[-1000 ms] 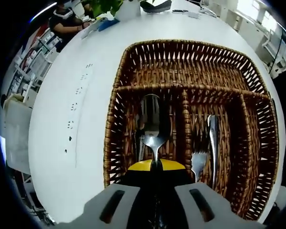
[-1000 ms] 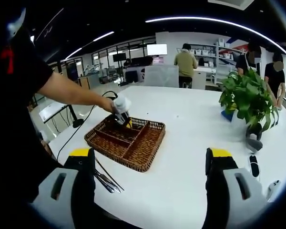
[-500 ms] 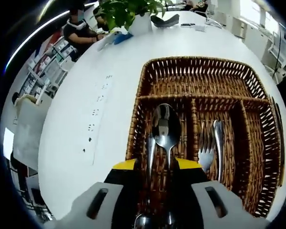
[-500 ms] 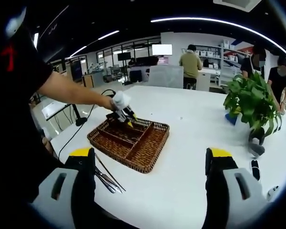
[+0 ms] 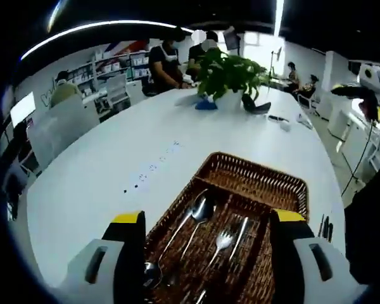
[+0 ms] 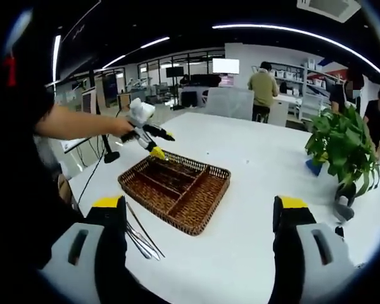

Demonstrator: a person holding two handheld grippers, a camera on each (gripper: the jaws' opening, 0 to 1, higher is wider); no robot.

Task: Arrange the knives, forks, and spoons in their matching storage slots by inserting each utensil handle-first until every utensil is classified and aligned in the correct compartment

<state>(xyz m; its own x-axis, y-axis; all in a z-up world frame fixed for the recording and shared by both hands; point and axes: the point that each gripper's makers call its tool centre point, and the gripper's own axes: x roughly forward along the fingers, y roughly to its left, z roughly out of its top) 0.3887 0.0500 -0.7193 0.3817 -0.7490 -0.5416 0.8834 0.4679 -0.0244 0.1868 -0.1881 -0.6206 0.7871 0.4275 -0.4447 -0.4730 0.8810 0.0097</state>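
A brown wicker basket (image 5: 266, 183) with lengthwise slots lies on the white table. Two spoons (image 5: 199, 209) lie in its left slot, and a fork (image 5: 223, 239) lies beside another shiny utensil in the slot beside it. My left gripper (image 5: 209, 217) hovers above the basket's near end, jaws wide apart and empty. In the right gripper view, the basket (image 6: 177, 190) sits mid-table, with the left gripper (image 6: 153, 139) held by a hand above its far left corner. My right gripper (image 6: 199, 202) is open and empty, well back from the basket. Several loose utensils (image 6: 139, 237) lie on the table left of the basket.
A potted plant (image 5: 231, 73) stands at the table's far side, plant (image 6: 342, 142) on the right in the right gripper view. Dark small items (image 5: 256, 106) lie near it. People stand and sit at desks in the background. The loose utensils (image 5: 323, 225) lie beside the basket's right rim.
The left gripper let go of the spoon, which now lies in the left slot. It opened wide and lifted up and back from the basket. The right gripper stayed open and almost still.
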